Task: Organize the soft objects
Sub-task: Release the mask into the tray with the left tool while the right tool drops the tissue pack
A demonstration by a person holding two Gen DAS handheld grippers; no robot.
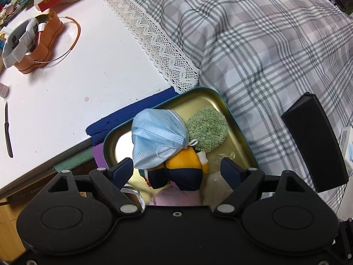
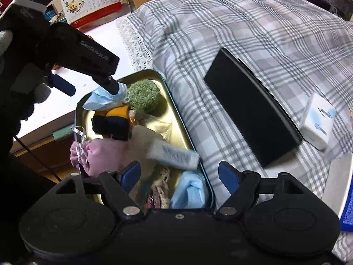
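A gold tin tray [image 1: 205,98] with a teal rim lies on the plaid bed. In it lie a blue face mask [image 1: 157,135], a green round scrubber [image 1: 207,129], an orange and navy plush toy [image 1: 183,170] and a pink cloth [image 1: 174,198]. My left gripper [image 1: 177,171] is open just above the plush toy and mask. In the right wrist view the same tray [image 2: 178,114] also holds a tissue pack [image 2: 173,154], a second blue mask [image 2: 189,190] and the pink cloth [image 2: 103,156]. My right gripper [image 2: 179,176] is open and empty over the tray's near end. The left gripper [image 2: 88,70] hovers over the mask [image 2: 103,99].
A black box [image 2: 251,119] and a small white box [image 2: 317,121] lie on the plaid bedding right of the tray. A white table [image 1: 66,77] with lace trim stands left, holding an orange tin [image 1: 33,44], a headband [image 1: 70,42] and a calendar [image 2: 92,2].
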